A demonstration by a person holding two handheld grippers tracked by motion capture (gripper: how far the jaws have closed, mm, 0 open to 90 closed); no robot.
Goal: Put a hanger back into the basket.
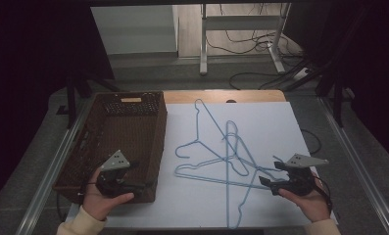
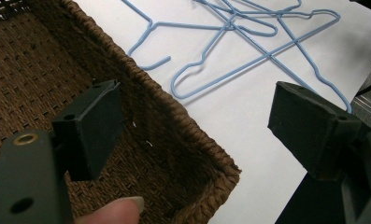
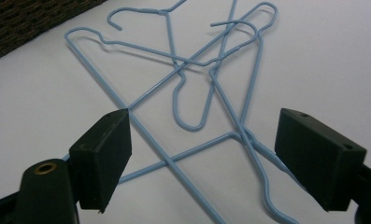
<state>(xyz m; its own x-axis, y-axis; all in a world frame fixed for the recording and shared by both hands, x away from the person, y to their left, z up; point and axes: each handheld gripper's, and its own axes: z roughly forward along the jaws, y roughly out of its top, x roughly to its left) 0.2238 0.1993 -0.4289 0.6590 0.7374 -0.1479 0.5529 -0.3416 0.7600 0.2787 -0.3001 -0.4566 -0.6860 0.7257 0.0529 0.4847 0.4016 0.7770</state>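
Several light-blue wire hangers [image 1: 226,156] lie tangled on the white tabletop [image 1: 260,122], right of a brown woven basket [image 1: 118,132]. My left gripper [image 1: 142,176] is held over the basket's near right corner, jaws wide open with nothing between them; in the left gripper view its jaws frame the basket's rim [image 2: 174,112] and the hangers [image 2: 248,46] lie beyond. My right gripper [image 1: 271,175] hovers at the right edge of the hanger pile, open and empty; in the right gripper view the hangers [image 3: 197,84] cross just ahead of its jaws.
The basket's inside looks empty. A wooden table edge [image 1: 221,96] shows behind the white sheet. Metal rails [image 1: 358,161] run along both table sides. Cables and a desk frame [image 1: 241,44] sit on the floor beyond.
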